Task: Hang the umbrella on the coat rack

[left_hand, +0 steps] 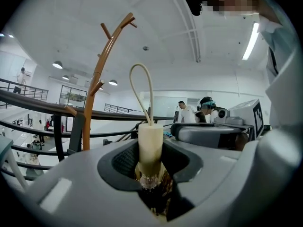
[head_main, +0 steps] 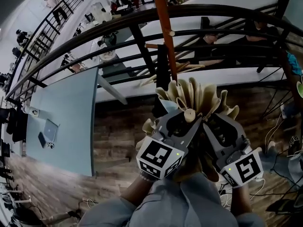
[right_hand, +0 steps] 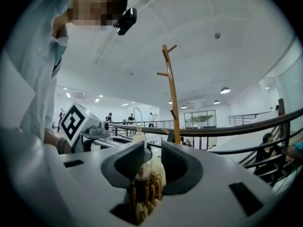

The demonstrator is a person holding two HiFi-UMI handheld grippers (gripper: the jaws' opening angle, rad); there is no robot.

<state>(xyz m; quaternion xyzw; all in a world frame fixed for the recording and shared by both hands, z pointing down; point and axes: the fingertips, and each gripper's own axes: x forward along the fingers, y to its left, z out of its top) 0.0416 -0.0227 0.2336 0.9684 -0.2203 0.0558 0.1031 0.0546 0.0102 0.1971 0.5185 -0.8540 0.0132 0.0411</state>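
I hold a folded beige umbrella (head_main: 194, 94) in front of me with both grippers. Its cream handle (left_hand: 150, 143) with a thin loop strap (left_hand: 141, 86) stands upright between the left gripper's (left_hand: 150, 167) jaws, which are shut on it. The right gripper (right_hand: 147, 162) is shut on the pleated canopy (right_hand: 144, 193) just beside the left one. In the head view the left gripper (head_main: 182, 126) and right gripper (head_main: 214, 126) sit side by side under the fanned folds. The brown wooden coat rack (head_main: 163, 27) rises just beyond the umbrella; its pegs (left_hand: 116, 30) show above the handle, and its pole (right_hand: 171, 93) stands ahead.
A curved black railing (head_main: 118, 25) runs behind the coat rack. A pale blue table (head_main: 66, 122) with a laptop is at the left. Stairs and several people lie beyond the railing. Cables (head_main: 279, 174) trail on the wooden floor at the right.
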